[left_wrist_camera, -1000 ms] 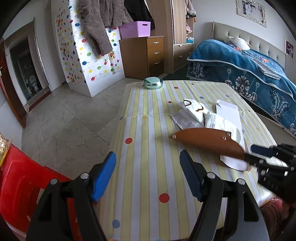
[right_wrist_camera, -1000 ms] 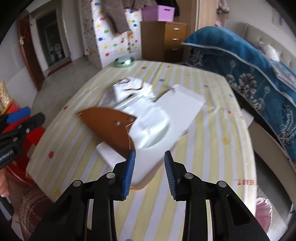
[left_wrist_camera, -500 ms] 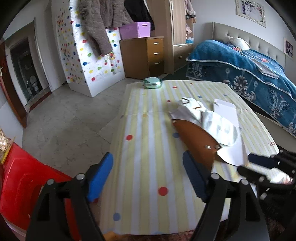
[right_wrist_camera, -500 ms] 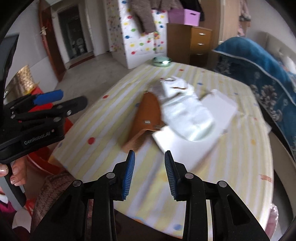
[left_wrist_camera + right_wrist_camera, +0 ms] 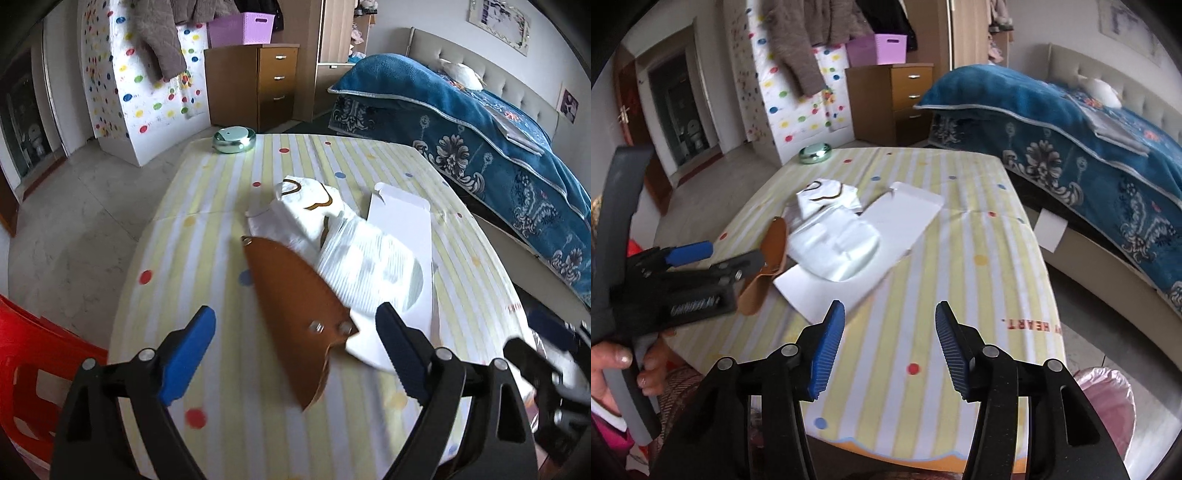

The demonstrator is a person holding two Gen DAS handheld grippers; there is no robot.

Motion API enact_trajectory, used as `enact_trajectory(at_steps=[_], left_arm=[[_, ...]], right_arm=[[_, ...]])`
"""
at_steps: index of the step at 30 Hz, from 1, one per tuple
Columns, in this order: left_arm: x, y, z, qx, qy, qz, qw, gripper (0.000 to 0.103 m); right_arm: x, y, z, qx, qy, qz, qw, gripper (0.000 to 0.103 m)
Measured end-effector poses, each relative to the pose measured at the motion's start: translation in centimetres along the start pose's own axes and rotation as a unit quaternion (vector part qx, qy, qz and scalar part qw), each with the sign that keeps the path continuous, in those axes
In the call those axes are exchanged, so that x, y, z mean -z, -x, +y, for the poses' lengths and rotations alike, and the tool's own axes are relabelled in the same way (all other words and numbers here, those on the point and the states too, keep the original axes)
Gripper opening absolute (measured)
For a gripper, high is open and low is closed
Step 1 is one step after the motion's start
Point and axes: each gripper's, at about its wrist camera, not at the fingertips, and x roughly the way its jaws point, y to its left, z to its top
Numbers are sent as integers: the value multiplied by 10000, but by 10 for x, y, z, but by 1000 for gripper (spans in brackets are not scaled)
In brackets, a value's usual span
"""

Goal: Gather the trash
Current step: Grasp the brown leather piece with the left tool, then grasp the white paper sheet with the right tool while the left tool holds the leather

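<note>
- Left gripper [image 5: 291, 339]: jaws spread wide, empty, poised over the near end of the brown leather piece [image 5: 295, 314]
- Right gripper [image 5: 890, 345]: jaws parted, empty, held above the near right of the striped tablecloth [image 5: 979, 229]
- Trash: brown leather piece, clear plastic blister [image 5: 836, 245], crumpled white paper [image 5: 827, 199] and flat white card [image 5: 871, 236], heaped together mid-table, leather at the left
- Round green tin [image 5: 234, 139]: far left edge, well apart from the heap
- Pink-lined bin [image 5: 1106, 398]: off the near right edge of the table
- Suggested technique: lowered squarely over the leather's lifted near edge, closed only once both pads straddled it, neighbouring card left undisturbed
</note>
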Motion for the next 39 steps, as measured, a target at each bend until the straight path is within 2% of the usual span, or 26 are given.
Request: enact_trajectory(at_steps=[7,8,9,14,20,22,23,30,32,39], left_arm=[[2,-29,-6,-24,130,561,9983,68],[5,-31,-5,37,195,640,9977,61],[7,-32,-4,85,232,662,9975,60],[11,-22,4,202,216,503,9983,58],[13,14,21,258,65,-83,9996,57],[15,24,29,210,45,-211,9995,57],[16,28,33,176,38,-262,9995,57],[12,37,54,-39,-6,-445,9990,57],[12,37,57,-29,5,-439,9990,57],[16,27,67,-41,47,-357,9993,58]], right_arm=[[3,-2,-12,36,-106,48,9999,52],[3,-2,-14,27,-114,46,9999,52],[4,-3,-13,32,-116,46,9999,52],[4,-2,-14,28,-70,34,10000,52],[2,-4,-1,-10,45,21,10000,53],[-1,-6,6,-40,139,-5,9999,63],[-4,-8,9,-53,179,1,9998,65],[-20,-28,37,-118,421,113,9990,74],[-24,-39,47,-72,581,190,9981,75],[-25,-61,66,-117,559,403,9976,75]])
